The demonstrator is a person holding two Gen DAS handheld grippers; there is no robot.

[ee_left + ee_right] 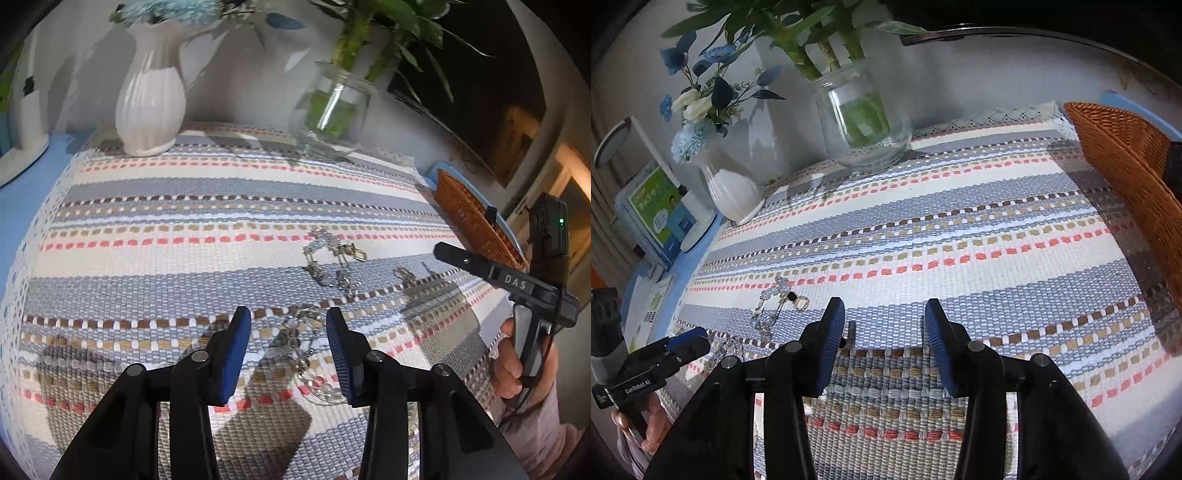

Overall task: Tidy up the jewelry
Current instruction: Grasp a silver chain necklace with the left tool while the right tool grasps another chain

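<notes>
A clear-bead bracelet (301, 354) lies on the striped woven mat (184, 206), between the blue pads of my left gripper (288, 314). The pads stand apart on either side of it and I see no squeeze on the beads. Further out lies a silver and crystal chain with a gold clasp (334, 262), also seen in the right wrist view (779, 301). A small metal piece (404, 275) rests to the chain's right, near my right gripper (443, 253). In its own view the right gripper (882, 304) hangs open over bare mat, holding nothing. The left gripper (687, 343) shows at the lower left there.
A brown wicker basket (1126, 166) stands at the mat's right edge (472, 218). At the back are a white ribbed vase (151, 107) with blue flowers and a glass jar with green stems (866, 125). Boxes and a white stand (661, 210) crowd the far left.
</notes>
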